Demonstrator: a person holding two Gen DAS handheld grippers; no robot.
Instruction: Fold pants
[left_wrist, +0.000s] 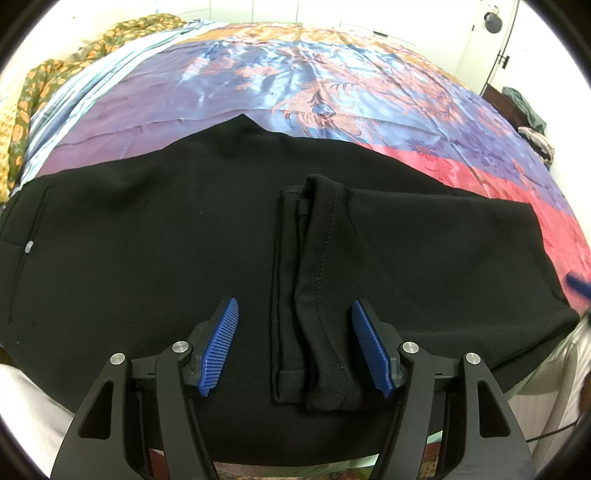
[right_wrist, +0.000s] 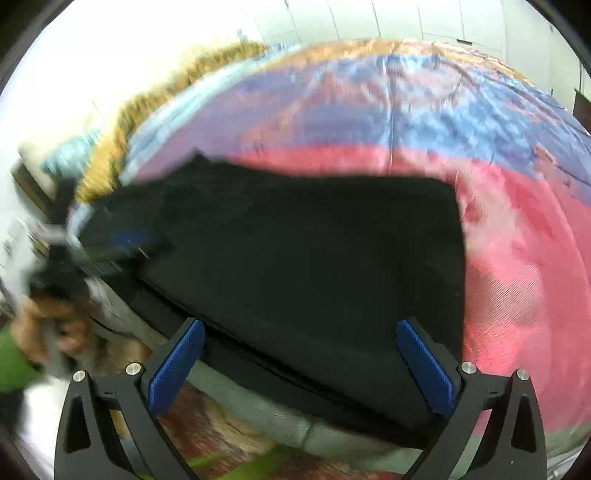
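Pants folded; both claws hover above, spread.

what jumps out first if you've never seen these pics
The black pants fill the middle of both views, already folded once, with the leg hems lying on top between the open left tongs. Under them the glossy bedspread blazes in blue, purple and pink. The right view is motion-blurred, its right tongs open over the pants' near edge.
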